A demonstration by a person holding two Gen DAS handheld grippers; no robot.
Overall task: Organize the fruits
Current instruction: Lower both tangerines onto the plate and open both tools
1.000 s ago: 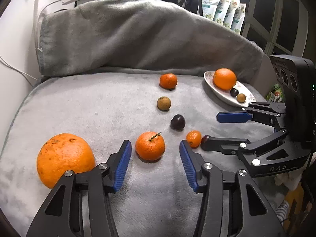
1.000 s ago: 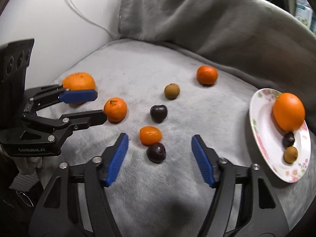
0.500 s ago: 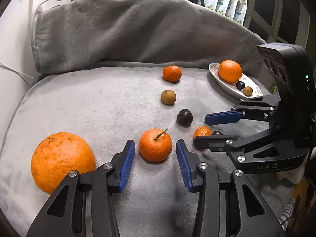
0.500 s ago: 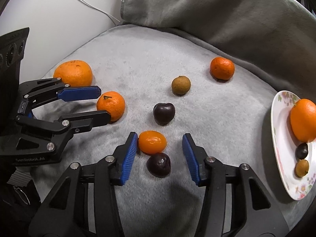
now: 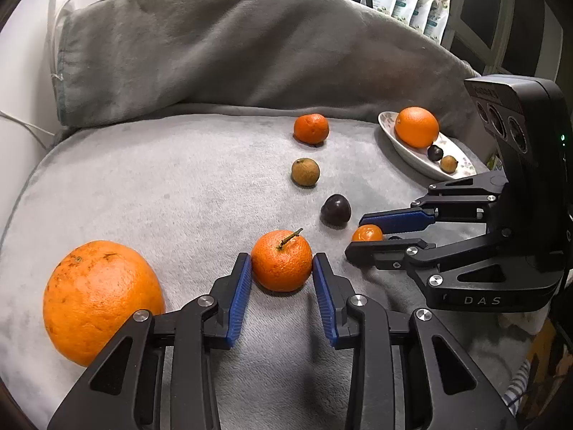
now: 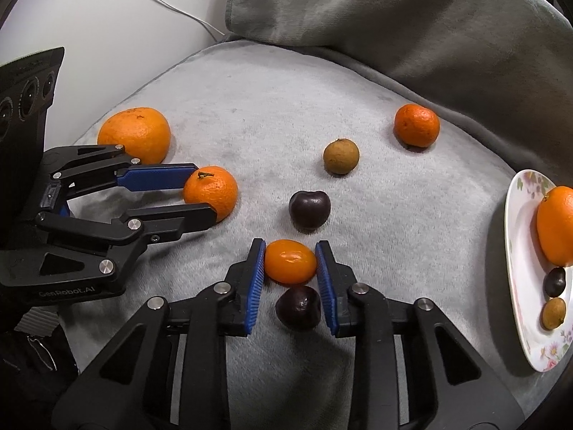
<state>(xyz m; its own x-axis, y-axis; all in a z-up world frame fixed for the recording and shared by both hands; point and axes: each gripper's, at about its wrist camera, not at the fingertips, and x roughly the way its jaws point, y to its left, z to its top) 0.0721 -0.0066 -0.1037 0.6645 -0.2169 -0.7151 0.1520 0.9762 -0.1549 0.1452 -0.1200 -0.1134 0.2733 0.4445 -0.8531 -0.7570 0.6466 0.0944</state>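
On the grey blanket (image 5: 161, 186), my left gripper (image 5: 282, 261) has its jaws closing, and its blue pads touch both sides of a stemmed mandarin (image 5: 282, 270). My right gripper (image 6: 290, 245) is closing too, its pads pressing a small orange kumquat (image 6: 290, 263). A dark cherry (image 6: 298, 308) lies loose between the right fingers, just behind the kumquat. The white flowered plate (image 6: 515, 268) at the right holds an orange (image 6: 557, 225), a dark cherry and a longan.
Loose on the blanket are a big orange (image 5: 102, 299) left of my left gripper, a second dark cherry (image 6: 309, 209), a brown longan (image 6: 341, 156) and a far mandarin (image 6: 416, 125). A folded grey blanket rises at the back. A white wall with a cable is at the left.
Both grippers narrowed from wide open onto their fruit. The left moved in around the stemmed mandarin. The right moved forward so the kumquat sits between its pads and the cherry lies further back.
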